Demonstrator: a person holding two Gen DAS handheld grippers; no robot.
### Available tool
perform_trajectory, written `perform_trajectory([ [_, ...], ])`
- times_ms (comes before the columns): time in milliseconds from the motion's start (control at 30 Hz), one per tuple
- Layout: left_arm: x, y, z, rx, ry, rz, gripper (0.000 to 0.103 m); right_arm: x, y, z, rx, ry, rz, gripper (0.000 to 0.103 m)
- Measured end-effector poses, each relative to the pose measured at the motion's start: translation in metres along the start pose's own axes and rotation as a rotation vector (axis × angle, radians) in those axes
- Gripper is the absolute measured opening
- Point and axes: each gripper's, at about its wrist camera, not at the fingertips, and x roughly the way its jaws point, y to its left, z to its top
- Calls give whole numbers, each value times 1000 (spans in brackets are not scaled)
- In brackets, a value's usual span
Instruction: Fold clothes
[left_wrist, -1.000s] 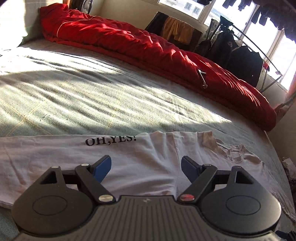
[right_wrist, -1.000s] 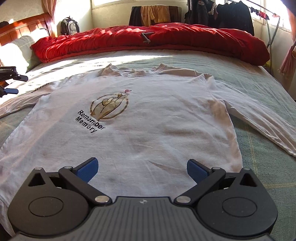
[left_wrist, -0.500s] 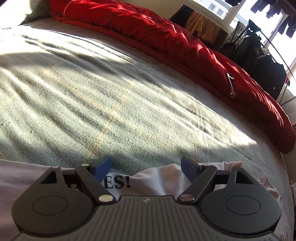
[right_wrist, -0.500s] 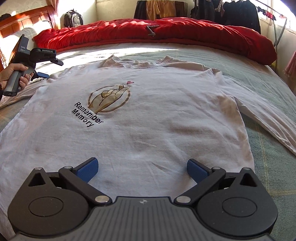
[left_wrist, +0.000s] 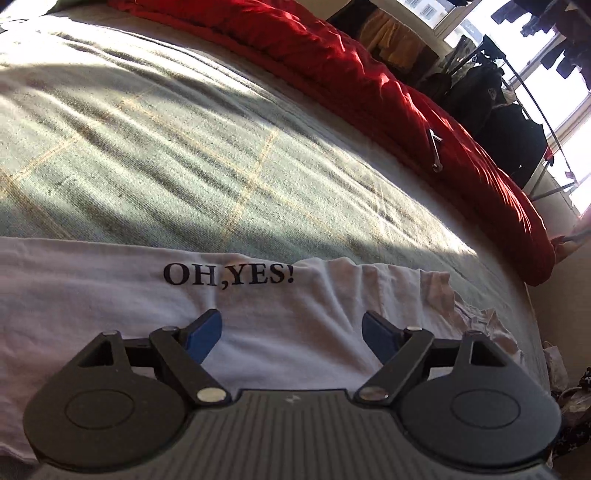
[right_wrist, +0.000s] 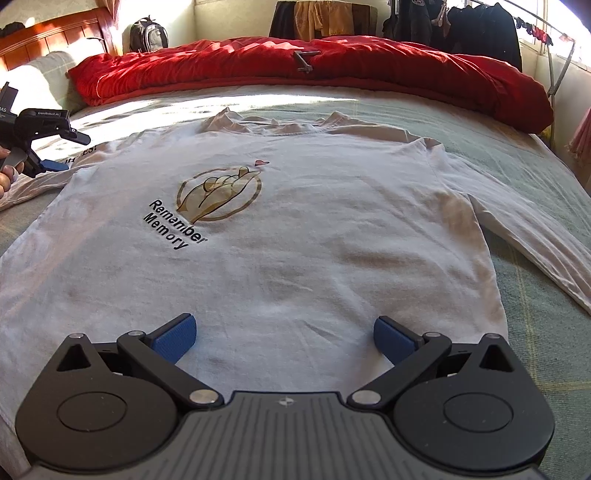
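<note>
The green bed cover (right_wrist: 535, 354) is filling both views, a red quilt (right_wrist: 332, 62) bunching along the top. A white long-sleeved shirt (right_wrist: 295, 258) is lying flat across the middle, its right sleeve running off the frame's right edge. The left gripper (left_wrist: 291, 330) is hanging wide over the "OH,YES!" sleeve (left_wrist: 92, 288), gripping nothing. The right gripper (right_wrist: 284, 338) is gaping over the hem, which its body hides.

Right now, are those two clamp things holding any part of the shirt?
No. Both the left gripper and the right gripper have open jaws above the white shirt; nothing is held.
</note>
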Motion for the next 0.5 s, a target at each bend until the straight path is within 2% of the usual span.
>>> perform_trajectory([
  [67, 0, 0, 11, -34, -25, -35, 83, 1, 1, 0, 0, 1, -7, 103],
  [233, 22, -2, 26, -71, -47, -53, 83, 3, 3, 1, -6, 2, -14, 103],
  [400, 34, -6, 21, -50, -17, -63, 83, 3, 2, 1, -8, 0, -8, 103],
  [500, 37, -11, 18, -19, 17, -34, 83, 4, 2, 1, -11, -4, -7, 103],
])
